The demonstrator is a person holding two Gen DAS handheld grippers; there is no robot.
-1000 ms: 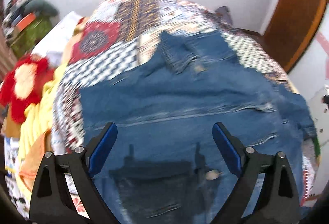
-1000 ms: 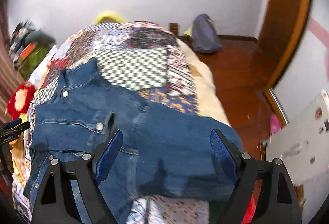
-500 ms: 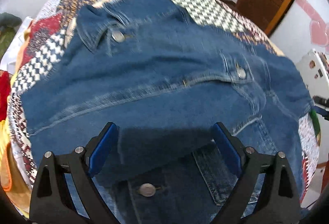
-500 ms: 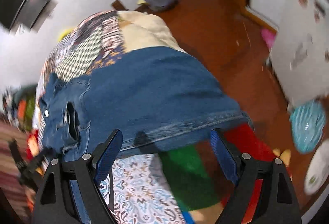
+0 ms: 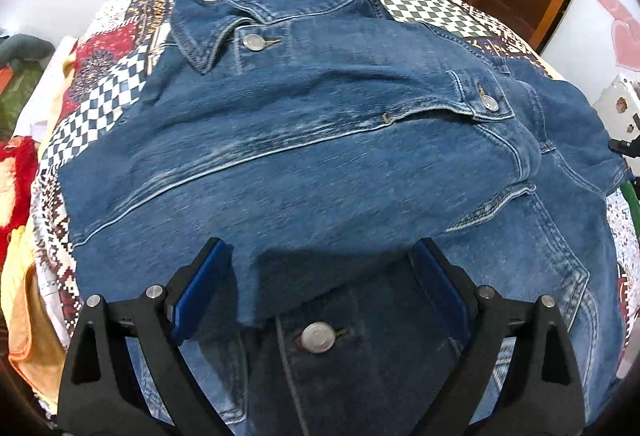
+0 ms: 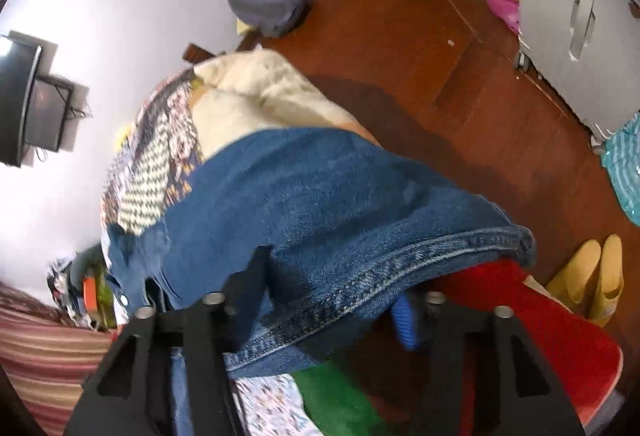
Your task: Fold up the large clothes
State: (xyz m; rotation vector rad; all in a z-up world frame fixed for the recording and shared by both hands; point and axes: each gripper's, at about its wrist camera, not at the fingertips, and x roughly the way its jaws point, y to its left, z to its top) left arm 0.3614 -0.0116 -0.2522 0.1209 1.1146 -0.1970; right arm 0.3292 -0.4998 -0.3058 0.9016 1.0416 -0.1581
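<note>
A blue denim jacket [image 5: 320, 139] lies front up on a patchwork bedspread [image 5: 120, 83], with one sleeve folded across its chest. My left gripper [image 5: 320, 296] is open and empty just above the jacket's lower front, near a metal button [image 5: 318, 338]. In the right wrist view my right gripper [image 6: 332, 308] is open, its fingers straddling the jacket's hem [image 6: 400, 276] at the bed's edge. The hem drapes over the fingers and hides the tips.
Red, yellow and orange clothes [image 5: 16, 195] pile up at the bed's left. Beside the bed are a wooden floor [image 6: 460, 95], a purple bag [image 6: 264, 7], yellow slippers [image 6: 592, 276], a white cabinet [image 6: 572, 15] and red and green fabric [image 6: 520, 336].
My left gripper has moved closer over the jacket's front. My right gripper has swung down toward the bed's edge and pushed onto the jacket's hem.
</note>
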